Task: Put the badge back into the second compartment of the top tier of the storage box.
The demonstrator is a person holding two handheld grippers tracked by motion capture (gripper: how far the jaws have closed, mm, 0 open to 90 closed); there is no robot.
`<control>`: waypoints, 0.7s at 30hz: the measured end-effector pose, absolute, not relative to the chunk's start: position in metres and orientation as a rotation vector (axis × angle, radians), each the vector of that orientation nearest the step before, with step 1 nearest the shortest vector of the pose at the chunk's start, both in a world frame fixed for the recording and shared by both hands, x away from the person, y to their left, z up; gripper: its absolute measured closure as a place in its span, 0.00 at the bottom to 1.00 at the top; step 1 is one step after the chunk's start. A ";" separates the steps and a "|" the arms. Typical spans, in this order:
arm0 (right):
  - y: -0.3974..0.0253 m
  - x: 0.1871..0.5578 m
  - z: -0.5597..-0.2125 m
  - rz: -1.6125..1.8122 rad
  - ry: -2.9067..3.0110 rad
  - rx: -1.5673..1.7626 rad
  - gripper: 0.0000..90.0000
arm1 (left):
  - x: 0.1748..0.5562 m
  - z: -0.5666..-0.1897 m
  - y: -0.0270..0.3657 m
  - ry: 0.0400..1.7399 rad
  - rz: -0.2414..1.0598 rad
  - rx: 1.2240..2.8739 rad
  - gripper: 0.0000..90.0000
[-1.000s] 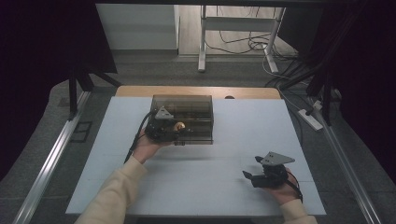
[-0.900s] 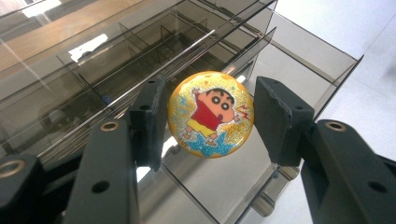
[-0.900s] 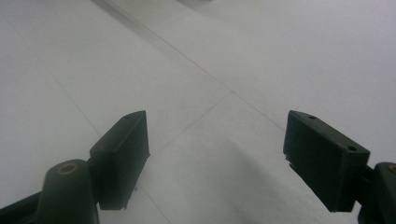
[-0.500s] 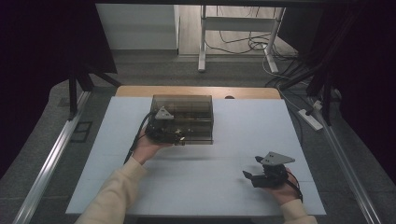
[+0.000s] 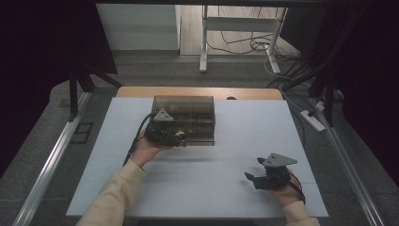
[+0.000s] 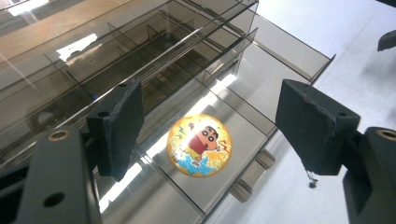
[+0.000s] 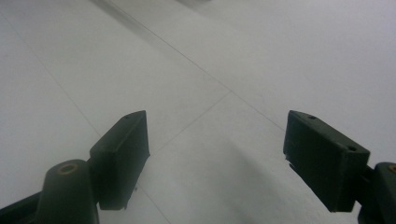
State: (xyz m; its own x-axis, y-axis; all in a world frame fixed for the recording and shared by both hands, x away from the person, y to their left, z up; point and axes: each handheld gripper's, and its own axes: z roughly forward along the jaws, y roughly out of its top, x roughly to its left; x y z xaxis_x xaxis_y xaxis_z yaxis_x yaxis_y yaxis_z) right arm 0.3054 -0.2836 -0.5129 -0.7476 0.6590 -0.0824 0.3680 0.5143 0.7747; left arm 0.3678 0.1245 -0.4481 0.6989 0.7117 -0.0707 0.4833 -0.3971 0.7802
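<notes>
A smoky, clear plastic drawer box (image 5: 188,118) sits upper centre of the table. In the left gripper view, a round cartoon sticker (image 6: 200,145) lies in its open drawer, between the spread left gripper (image 6: 210,126). The right gripper (image 5: 256,174), lower right, is spread too.

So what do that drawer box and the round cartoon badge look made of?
The drawer box looks like smoked clear plastic, glossy: dividers show through and window light reflects. The badge has a printed, shiny face; tin or plastic, I can't tell. The left gripper is open at it.
</notes>
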 end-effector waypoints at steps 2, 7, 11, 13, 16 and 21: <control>-0.284 0.305 -0.513 1.095 2.393 0.851 0.25 | 0.366 -0.448 0.125 0.908 0.345 2.073 0.27; -0.284 0.305 -0.513 1.095 2.389 0.852 0.25 | 0.361 -0.447 0.127 0.897 0.339 2.063 0.27; -0.284 0.305 -0.513 1.096 2.386 0.852 0.25 | 0.355 -0.448 0.128 0.883 0.336 2.057 0.27; -0.284 0.305 -0.513 1.097 2.387 0.848 0.25 | 0.351 -0.448 0.128 0.880 0.330 2.057 0.27; -0.284 0.305 -0.513 1.098 2.386 0.845 0.25 | 0.346 -0.447 0.130 0.871 0.328 2.056 0.27; -0.284 0.305 -0.513 1.101 2.385 0.848 0.25 | 0.339 -0.449 0.131 0.868 0.326 2.054 0.27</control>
State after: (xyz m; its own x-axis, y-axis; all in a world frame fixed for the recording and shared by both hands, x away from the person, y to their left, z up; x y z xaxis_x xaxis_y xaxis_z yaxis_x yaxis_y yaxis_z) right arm 0.3050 -0.2842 -0.5127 -0.7462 0.6602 -0.0855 0.3633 0.5115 0.7787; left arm 0.3389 0.1310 -0.4490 0.7240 0.6846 -0.0842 0.4604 -0.3887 0.7981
